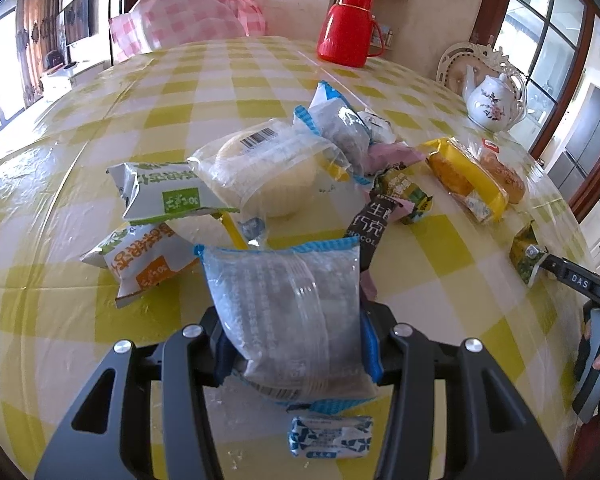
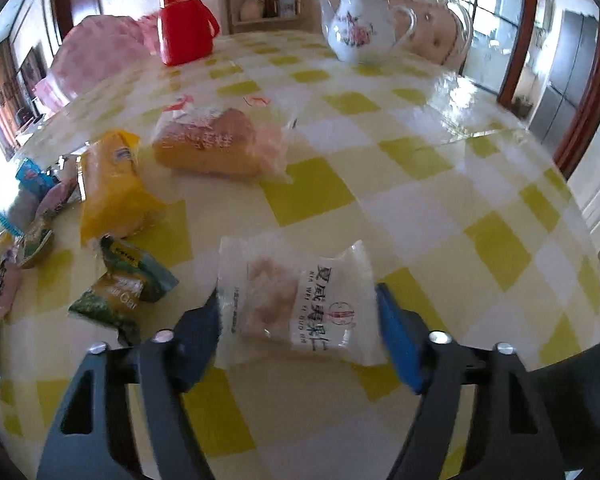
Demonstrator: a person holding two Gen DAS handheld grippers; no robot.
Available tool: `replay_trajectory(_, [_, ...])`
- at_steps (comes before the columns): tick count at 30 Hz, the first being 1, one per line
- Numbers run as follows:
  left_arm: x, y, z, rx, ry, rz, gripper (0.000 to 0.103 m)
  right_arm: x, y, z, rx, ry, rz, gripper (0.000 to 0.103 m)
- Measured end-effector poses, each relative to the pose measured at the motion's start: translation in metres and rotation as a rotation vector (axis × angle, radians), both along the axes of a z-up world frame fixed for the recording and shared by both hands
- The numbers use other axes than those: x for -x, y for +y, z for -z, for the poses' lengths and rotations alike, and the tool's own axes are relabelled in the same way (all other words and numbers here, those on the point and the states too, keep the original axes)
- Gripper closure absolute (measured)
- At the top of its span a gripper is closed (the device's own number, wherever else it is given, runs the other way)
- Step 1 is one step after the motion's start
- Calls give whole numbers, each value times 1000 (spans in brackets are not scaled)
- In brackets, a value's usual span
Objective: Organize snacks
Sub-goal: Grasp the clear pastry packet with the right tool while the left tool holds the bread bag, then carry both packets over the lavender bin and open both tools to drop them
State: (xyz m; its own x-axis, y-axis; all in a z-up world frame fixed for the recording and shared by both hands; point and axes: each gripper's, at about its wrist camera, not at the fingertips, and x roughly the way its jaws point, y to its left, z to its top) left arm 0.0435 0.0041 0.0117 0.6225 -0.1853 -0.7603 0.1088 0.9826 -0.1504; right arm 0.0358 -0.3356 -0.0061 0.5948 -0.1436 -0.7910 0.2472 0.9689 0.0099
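1. Left gripper [image 1: 290,354]: jaws partly closed on a grey packet [image 1: 284,312] with blue edging, held upright above the table [image 1: 440,320]. Risk: the slick film could slide down between the pads, as the grip sits low on the packet and most of it stands free above.

2. Small blue packet [image 1: 330,436]: lies on the cloth just below the held one. Risk: a drop would land on it or knock it toward the table edge.

3. Right gripper [image 2: 298,320]: jaws about half open, set either side of a white packet [image 2: 296,304]. Left pad looks to touch its edge; right pad seems just clear. No firm hold seen. Risk: if the packet is already off the cloth, it slips; if the jaws close skewed, it twists or crushes the biscuit inside.

4. Snack pile [image 1: 268,168]: loosely stacked mid-table, packets leaning on each other. Risk: a brush from either gripper topples it.

5. Green packets [image 2: 124,288]: just left of the right gripper. Risk: a nudge while swinging.

6. Teapot [image 2: 360,28], red flask [image 2: 184,20]: far side, well apart; low risk.
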Motion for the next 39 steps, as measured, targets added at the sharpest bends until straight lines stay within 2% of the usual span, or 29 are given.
replay_trajectory(1, [0,0,0,-1,0,2,54,5,1,-3,-10,-21,-21,50])
replay_trajectory(5, [1,-2,0,-9,-1,9,54,19,5,-12,2,-83,-12,61])
replay_trajectory(6, [1,-2,0,-8,-1,10,55,24,5,-16,7,-105,-6,78])
replay_trajectory(12, [3,-1,-1,-5,-8,2,55,42,9,-24,-35,-166,10,80])
replay_trajectory(18, [12,5,-7,27,-45,-16,56,70,18,-43,-134,-269,-23,80])
replay_trajectory(30, [52,20,-19,115,-119,-26,56,109,56,-45,-195,-300,-108,80])
replay_trajectory(39, [100,33,-27,137,-155,-40,56,131,107,-49,-205,-297,-233,80])
